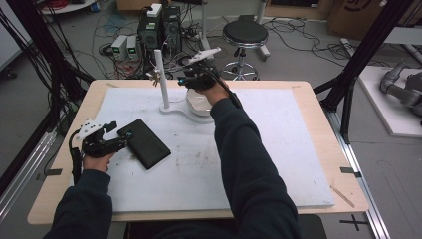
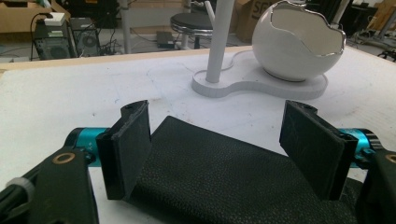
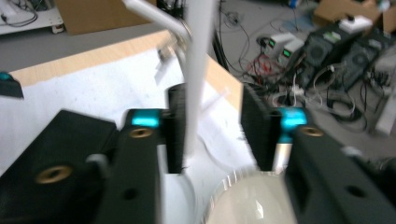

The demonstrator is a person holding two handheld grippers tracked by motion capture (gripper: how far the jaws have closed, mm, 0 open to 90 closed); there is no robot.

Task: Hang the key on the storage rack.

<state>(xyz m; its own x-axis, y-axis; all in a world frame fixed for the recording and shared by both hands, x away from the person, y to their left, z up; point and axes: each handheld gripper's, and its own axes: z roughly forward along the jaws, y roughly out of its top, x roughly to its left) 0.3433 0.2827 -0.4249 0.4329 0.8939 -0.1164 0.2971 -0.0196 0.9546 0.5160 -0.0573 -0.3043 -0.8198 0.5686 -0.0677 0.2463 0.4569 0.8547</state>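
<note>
Black stool [image 1: 244, 33] and computer towers [image 1: 160, 27] beyond the table [image 1: 318, 107].

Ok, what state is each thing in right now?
Black case: lying flat, closed, between the open left tool jaws, not pressed.
Egg-shaped bowl: upright on the white stand, top open.
Post: upright.
Right tool: open above the bowl, holding nothing.
</note>
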